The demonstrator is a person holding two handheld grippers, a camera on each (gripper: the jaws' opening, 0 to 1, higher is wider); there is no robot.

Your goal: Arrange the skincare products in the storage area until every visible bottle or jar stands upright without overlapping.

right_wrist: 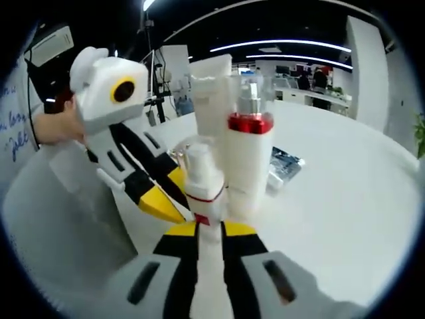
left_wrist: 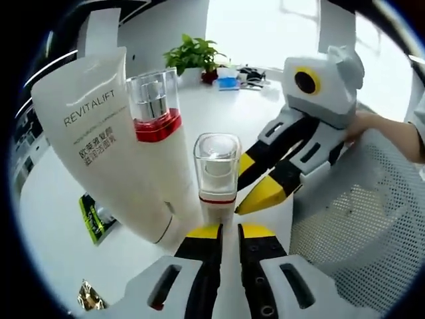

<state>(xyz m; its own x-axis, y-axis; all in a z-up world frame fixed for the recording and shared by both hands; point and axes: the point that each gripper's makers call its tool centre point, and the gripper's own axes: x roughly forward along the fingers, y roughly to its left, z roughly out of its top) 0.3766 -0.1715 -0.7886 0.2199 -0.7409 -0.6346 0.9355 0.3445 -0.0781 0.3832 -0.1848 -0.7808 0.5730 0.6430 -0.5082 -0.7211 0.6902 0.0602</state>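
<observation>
A small white pump bottle (left_wrist: 216, 174) (right_wrist: 201, 189) with a clear cap and a red band stands upright on the white table. My left gripper (left_wrist: 230, 232) sits just in front of its base, jaws nearly together with nothing between them. My right gripper (right_wrist: 210, 229) (left_wrist: 240, 194) points at the same bottle from the other side. Its jaws are also drawn close, and its tips sit at the bottle's foot. A taller pump bottle (left_wrist: 157, 113) (right_wrist: 250, 143) with a red collar stands behind the small one. A big white REVITALIFT tube (left_wrist: 93, 133) (right_wrist: 211, 93) stands on its cap beside it.
A grey mesh basket (left_wrist: 362, 226) (right_wrist: 56, 219) stands beside the right gripper, with a person's hand (left_wrist: 372, 126) over it. A green-and-black packet (left_wrist: 94, 216) and a gold wrapper (left_wrist: 89, 297) lie on the table (left_wrist: 60, 199). A potted plant (left_wrist: 194, 56) and clutter sit at the far edge.
</observation>
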